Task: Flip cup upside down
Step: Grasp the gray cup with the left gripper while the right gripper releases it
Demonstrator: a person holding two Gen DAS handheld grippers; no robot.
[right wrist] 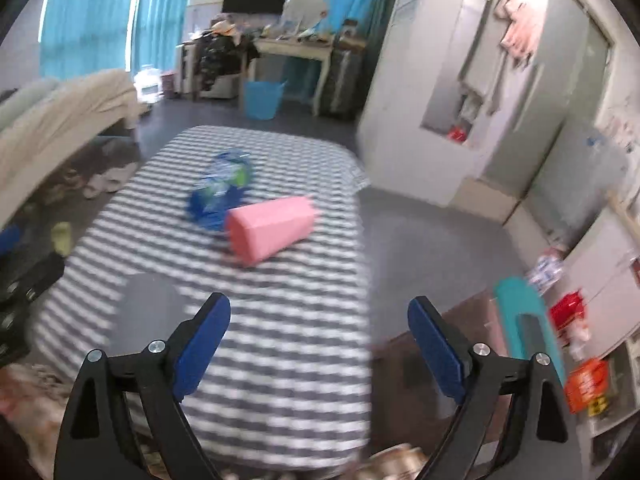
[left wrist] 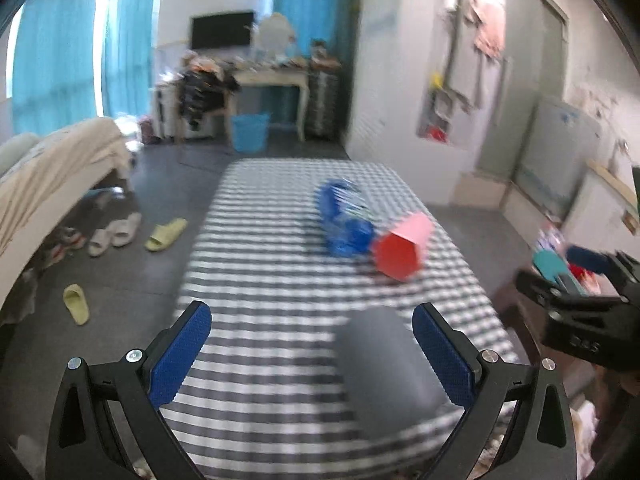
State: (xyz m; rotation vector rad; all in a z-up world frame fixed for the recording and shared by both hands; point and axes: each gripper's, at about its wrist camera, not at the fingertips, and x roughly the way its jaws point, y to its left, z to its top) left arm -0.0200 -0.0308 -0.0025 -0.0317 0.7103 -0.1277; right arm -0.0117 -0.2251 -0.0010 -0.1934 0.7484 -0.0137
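Grey cup between wide-open left hand-held gripper, unheld; right hand-held gripper open, empty.

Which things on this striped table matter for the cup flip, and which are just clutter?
Job:
- pink cup, lying on its side
- grey cup, near the left gripper
- right gripper, open like the left

Lying about:
- blue plastic bottle behind the pink cup
- slippers on the floor
- blue bucket
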